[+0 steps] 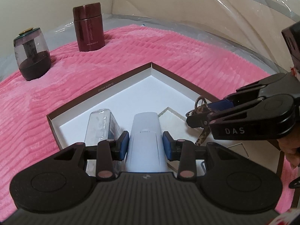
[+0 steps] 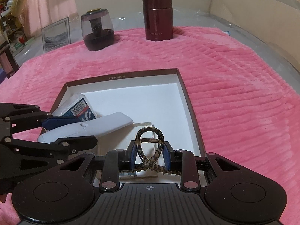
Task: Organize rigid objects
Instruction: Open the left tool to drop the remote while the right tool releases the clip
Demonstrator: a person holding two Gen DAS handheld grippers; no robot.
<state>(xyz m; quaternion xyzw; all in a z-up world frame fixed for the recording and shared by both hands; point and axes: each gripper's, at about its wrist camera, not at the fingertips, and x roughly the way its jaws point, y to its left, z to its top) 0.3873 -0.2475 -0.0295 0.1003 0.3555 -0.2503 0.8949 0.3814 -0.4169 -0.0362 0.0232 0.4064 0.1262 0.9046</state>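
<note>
Over the shallow box (image 2: 189, 101) on the pink blanket (image 2: 234, 75), the left gripper (image 1: 145, 142) clamps a white device (image 1: 145, 131) and the right gripper (image 2: 150, 154) pinches a tortoiseshell hair clip (image 2: 150, 140) (both apparently poised for depositing beside the clear case (image 2: 78, 106)).

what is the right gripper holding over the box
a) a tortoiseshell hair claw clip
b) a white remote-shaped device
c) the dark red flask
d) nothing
a: the right gripper is shut on the tortoiseshell hair claw clip above the box, while the white device sits in the left gripper and the dark red flask stands on the pink blanket.
</note>
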